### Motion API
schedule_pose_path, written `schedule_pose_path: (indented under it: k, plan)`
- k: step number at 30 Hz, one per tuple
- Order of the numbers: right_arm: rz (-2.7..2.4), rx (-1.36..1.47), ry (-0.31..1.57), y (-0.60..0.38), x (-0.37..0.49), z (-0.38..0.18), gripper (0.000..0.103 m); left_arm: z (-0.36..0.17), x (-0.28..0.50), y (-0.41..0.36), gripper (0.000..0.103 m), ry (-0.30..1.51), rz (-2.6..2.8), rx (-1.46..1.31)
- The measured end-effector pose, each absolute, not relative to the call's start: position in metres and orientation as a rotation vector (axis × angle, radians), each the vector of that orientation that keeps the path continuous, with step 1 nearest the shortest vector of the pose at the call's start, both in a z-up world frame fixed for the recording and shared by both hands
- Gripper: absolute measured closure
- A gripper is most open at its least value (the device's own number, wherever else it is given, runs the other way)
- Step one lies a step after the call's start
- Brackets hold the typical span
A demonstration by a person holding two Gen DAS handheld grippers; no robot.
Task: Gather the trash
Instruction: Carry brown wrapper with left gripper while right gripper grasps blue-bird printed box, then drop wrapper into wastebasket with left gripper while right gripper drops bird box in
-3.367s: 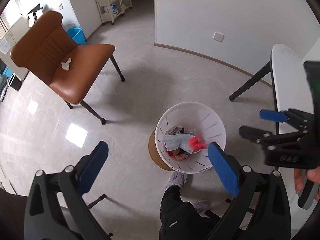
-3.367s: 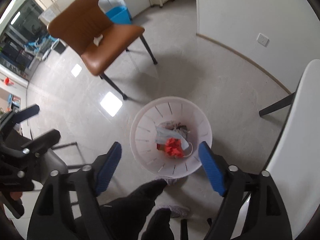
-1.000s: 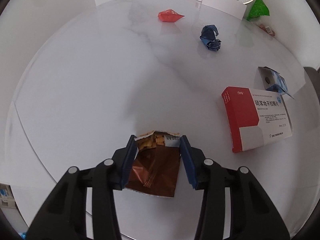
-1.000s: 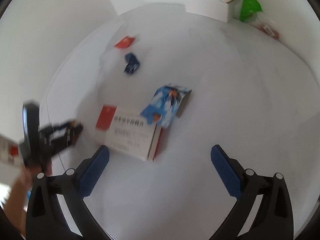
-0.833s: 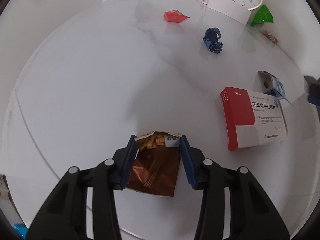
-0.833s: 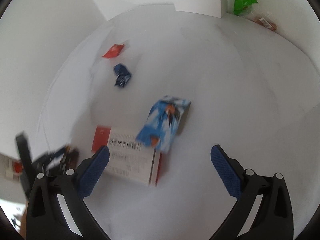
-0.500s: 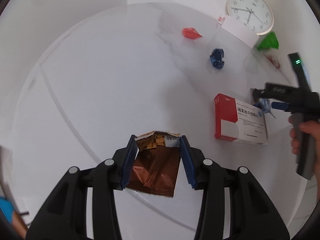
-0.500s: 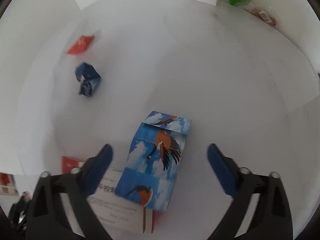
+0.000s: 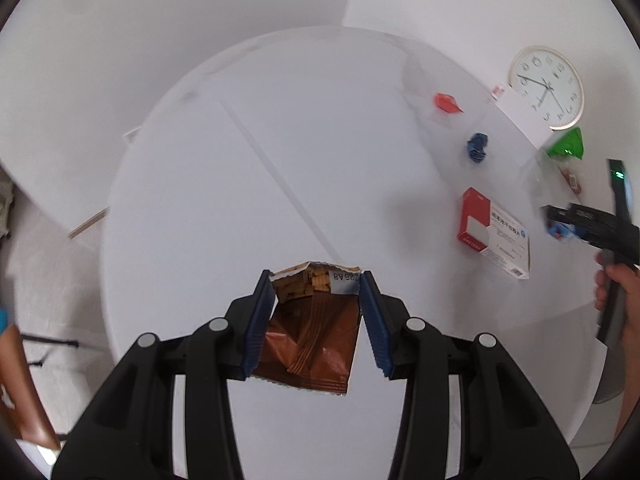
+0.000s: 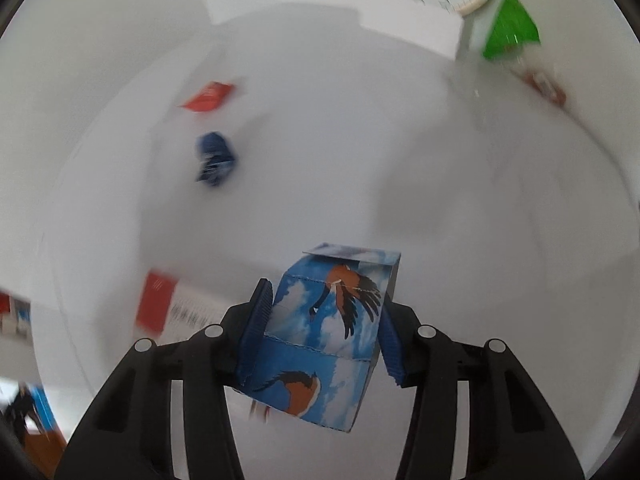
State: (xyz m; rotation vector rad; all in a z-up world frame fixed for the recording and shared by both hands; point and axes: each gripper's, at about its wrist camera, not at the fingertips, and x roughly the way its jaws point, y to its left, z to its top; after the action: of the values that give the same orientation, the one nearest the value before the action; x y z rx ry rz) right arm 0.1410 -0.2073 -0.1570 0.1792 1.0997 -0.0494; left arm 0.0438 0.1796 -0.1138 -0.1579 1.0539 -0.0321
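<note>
My left gripper [image 9: 316, 284] is shut on a torn brown snack wrapper [image 9: 312, 332] and holds it above the white round table [image 9: 200, 184]. My right gripper [image 10: 326, 312] is shut on a blue carton with bird pictures [image 10: 328, 332], lifted a little off the table; it also shows at the right edge of the left wrist view [image 9: 560, 230]. On the table lie a red-and-white medicine box [image 9: 494, 232], a crumpled blue wrapper [image 9: 477, 148] and a red wrapper [image 9: 447, 102].
A wall clock [image 9: 546, 86] leans at the table's far edge behind a white card [image 9: 520, 114]. A green packet [image 9: 566, 145] and a small red-labelled packet [image 10: 544, 84] lie beside them. A brown chair [image 9: 20, 396] shows at the lower left.
My right gripper has moved in and shut on the blue carton. My left gripper has drawn back from the table with the brown wrapper held.
</note>
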Motion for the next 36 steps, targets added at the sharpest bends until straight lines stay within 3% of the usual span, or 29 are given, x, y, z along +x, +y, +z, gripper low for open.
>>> schedule_pose_path:
  k: [10, 21, 30, 36]
  plan:
    - [0.329, 0.087, 1.121, -0.099, 0.015, -0.117, 0.053, -0.104, -0.064, 0.248, 0.060, 1.061, 0.160, -0.222]
    - [0.750, -0.052, 1.184, 0.069, -0.064, -0.110, 0.053, -0.135, -0.152, 0.324, 0.060, 1.091, 0.340, -0.354]
    - [0.881, -0.199, 1.168, 0.145, -0.091, -0.097, 0.053, -0.182, -0.176, 0.365, 0.060, 1.125, 0.395, -0.421]
    - [0.894, -0.256, 1.178, 0.169, -0.101, -0.099, 0.053, -0.256, -0.179, 0.389, 0.060, 1.229, 0.405, -0.495]
